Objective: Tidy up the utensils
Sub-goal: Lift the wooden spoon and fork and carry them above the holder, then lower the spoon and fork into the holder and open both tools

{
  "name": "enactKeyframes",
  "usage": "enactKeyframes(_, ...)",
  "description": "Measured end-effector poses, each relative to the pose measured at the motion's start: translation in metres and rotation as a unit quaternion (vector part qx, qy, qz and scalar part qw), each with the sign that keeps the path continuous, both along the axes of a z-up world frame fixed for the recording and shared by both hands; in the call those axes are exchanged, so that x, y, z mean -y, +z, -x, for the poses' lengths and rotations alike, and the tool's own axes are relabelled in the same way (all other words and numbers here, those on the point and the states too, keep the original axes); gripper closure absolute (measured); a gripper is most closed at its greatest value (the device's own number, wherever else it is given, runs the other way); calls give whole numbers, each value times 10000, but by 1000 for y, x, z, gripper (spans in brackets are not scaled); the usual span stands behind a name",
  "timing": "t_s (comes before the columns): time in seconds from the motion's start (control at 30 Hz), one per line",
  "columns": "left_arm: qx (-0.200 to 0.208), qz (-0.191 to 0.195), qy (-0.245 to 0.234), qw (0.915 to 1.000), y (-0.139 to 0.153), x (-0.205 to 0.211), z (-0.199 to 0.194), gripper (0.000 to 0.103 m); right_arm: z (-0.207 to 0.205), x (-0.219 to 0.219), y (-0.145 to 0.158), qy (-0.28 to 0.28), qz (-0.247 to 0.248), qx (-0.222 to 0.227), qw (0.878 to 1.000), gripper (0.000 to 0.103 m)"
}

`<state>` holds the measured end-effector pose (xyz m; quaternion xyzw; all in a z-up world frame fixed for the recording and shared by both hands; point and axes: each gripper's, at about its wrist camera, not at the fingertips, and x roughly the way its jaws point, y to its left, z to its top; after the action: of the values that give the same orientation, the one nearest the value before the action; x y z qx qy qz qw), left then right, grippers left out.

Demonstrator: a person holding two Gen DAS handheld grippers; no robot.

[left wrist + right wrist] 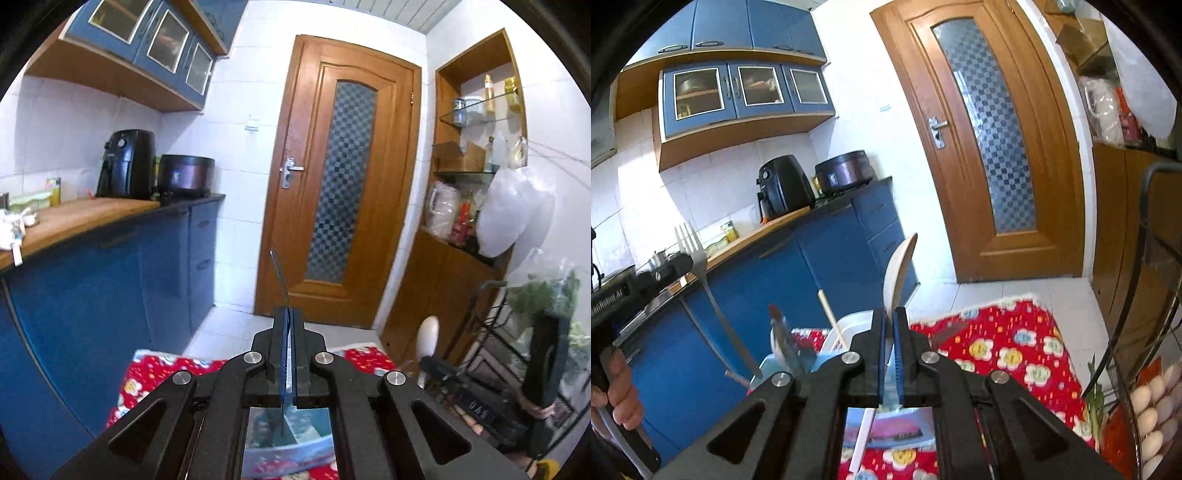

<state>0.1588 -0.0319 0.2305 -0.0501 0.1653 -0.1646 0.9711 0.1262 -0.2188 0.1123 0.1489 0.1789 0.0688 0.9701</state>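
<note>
At the bottom centre of the left wrist view, the left claw point(289, 314) is clamped tight on a thin metal fork point(280, 275), seen edge-on here: its stem rises from between the blue pads toward the middle of the frame, and its lower end pokes out beneath the jaws. In the right wrist view the same fork point(692, 243) stands at the left of the frame, tines up, with the left claw's black body running off toward the left edge and a hand point(622, 387) gripping its handle at the lower left.

At the bottom centre of the right wrist view, the right claw point(890, 314) is pressed shut on a white spoon point(899, 273) — the bowl stands up above the fingertips, the handle slants down below the jaws. The left wrist view shows that spoon point(428, 336) at lower right, upright beside the right claw's dark body.

Just left of the right claw, a pale plastic utensil holder point(842, 332) holds a wooden stick point(831, 314) and a blurred, patterned utensil point(783, 336). Beneath both claws lies a red flowered cloth point(1008, 343), with a light-coloured tray point(291, 450) on it directly under the left claw.

Further out, a blue-fronted counter point(85, 214) fills the left side, carrying a black air fryer point(127, 164) and a dark cooker point(184, 175). A wooden door point(343, 177) stands at centre. At the lower right edge of the right wrist view, eggs point(1152, 417) sit in a wire rack point(1145, 295).
</note>
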Motion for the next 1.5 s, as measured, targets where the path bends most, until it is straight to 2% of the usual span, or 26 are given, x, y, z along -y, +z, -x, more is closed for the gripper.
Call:
enactKeyframes(0.1, -18, -144, 90, 9999, -9, 3, -11, 102, -12, -1, 3, -132, 84, 136, 9998, 98)
enactKeyframes(0.37, -269, -220, 145, 9993, -39, 6, -35, 102, -46, -12, -7, -441, 482, 341, 9973, 97)
enactKeyframes(0.6, -458, -225, 117, 9986, -62, 5, -45, 102, -58, -23, -29, -367, 752, 298, 9960, 97)
enactKeyframes(0.8, -630, -267, 19, 9977, -75, 7, -48, 102, -52, -35, -33, -198, 1112, 316, 9931, 94)
enactKeyframes(1.03, -819, -259, -48, 9963, -81, 12, -49, 101, -43, -42, -30, -14, 1118, 333, 9932, 88)
enactKeyframes(1.13, -763, -297, -81, 9966, -79, 13, -43, 94, -38, -39, -26, 48, 985, 340, 9945, 85)
enactKeyframes(1.3, -701, -250, -114, 9972, -73, 13, -35, 79, -29, -35, -21, 121, 744, 298, 9967, 83)
enactKeyframes(1.5, -667, -252, -169, 9973, -68, 11, -19, 77, -12, -34, -15, 110, 570, 207, 9981, 82)
